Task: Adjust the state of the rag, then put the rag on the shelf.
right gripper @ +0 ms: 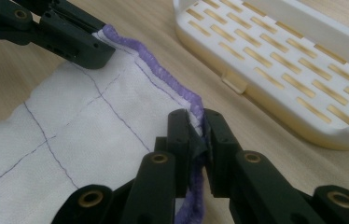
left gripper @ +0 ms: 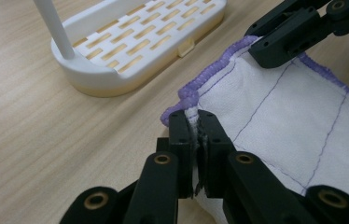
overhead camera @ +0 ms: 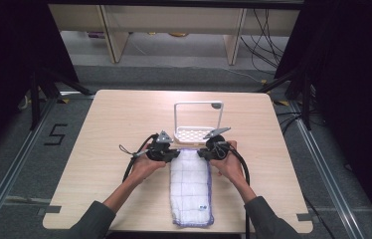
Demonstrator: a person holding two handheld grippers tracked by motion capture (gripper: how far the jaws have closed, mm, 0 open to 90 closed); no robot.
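A pale wood-grain table [overhead camera: 114,124] with rounded corners carries everything here. On its near middle lies a long white quilted cloth with purple grid stitching and a purple bound edge [overhead camera: 190,191], folded into a narrow strip that runs from the near edge of the table toward the far side. Just beyond the cloth's far end stands a white plastic rack with a slotted cream base and a tall hoop-shaped frame [overhead camera: 199,119]; the cloth's far edge lies just beside the base, and I cannot tell whether they touch.

The person's two hands meet at that far edge. The left gripper [left gripper: 194,122] has its black jaws pinched closed on the cloth's far left corner, a fold of white fabric squeezed between them. The right gripper [right gripper: 196,123] is likewise clamped on the far right corner, the purple edging caught between its jaws. Holding both far corners at once looks like a way to keep the edge taut and level, probably so the cloth can be lifted or folded evenly, perhaps toward the rack.
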